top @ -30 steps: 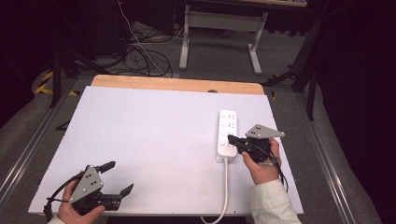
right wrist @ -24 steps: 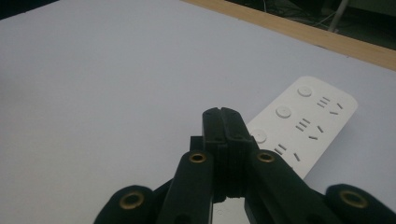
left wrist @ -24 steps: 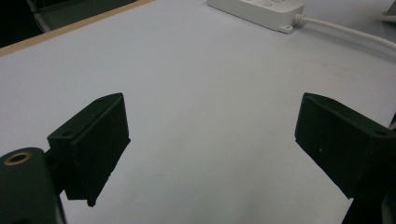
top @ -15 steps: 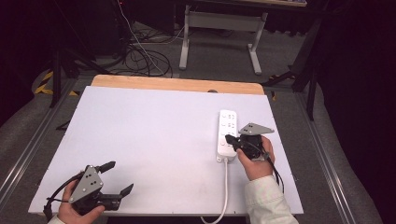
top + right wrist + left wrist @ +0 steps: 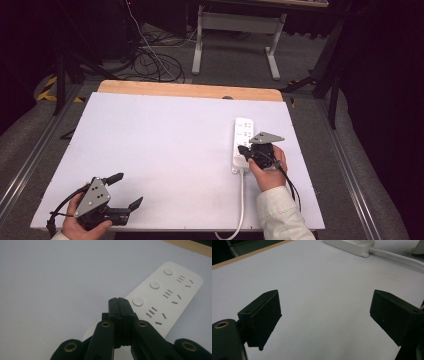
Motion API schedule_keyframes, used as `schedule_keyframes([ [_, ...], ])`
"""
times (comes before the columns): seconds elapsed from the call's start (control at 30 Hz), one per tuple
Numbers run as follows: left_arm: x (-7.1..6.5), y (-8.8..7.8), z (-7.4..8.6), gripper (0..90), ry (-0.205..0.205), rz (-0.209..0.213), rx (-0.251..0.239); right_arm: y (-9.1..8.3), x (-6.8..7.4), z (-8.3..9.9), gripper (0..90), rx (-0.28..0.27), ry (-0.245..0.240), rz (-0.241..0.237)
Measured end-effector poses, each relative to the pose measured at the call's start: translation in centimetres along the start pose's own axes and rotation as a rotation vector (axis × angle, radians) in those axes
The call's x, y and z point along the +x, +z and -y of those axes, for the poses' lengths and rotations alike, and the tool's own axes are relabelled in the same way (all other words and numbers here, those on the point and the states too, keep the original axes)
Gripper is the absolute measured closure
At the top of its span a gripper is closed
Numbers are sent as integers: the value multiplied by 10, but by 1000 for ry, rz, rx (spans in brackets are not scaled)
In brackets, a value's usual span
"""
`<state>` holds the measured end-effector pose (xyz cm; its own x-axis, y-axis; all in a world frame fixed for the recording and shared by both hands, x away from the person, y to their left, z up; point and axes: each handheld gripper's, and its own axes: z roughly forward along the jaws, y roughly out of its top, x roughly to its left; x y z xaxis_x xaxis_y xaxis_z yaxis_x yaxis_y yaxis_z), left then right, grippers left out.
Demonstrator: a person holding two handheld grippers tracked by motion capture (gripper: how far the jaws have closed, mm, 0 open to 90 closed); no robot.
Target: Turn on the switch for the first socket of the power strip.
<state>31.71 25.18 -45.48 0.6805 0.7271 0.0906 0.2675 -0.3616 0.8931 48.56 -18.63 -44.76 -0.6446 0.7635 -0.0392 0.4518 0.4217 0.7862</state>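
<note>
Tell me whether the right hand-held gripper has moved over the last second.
Yes. The right hand-held gripper slid slightly left and toward the table's far edge, over the near end of the fixed white power strip.

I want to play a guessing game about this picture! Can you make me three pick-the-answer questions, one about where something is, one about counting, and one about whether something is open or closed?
1. Where does the power strip lie on the table?
A. right side
B. left side
C. near left corner

2. How many round buttons are on the strip?
A. one
B. three
C. five

3. How are the left hand-held gripper's jaws?
A. shut
B. wide open
C. holding the cord

Answers:
A, it sits by the right hand-held gripper.
B, the right gripper view shows three white circles.
B, bare table shows between the jaws in the left gripper view.
</note>
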Motion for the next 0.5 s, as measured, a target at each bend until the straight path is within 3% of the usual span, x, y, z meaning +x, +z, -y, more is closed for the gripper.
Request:
schedule_keyframes([
  [0.5,0,0,0,106,-1,-1,1,10,-2,4,900,25,1,16],
])
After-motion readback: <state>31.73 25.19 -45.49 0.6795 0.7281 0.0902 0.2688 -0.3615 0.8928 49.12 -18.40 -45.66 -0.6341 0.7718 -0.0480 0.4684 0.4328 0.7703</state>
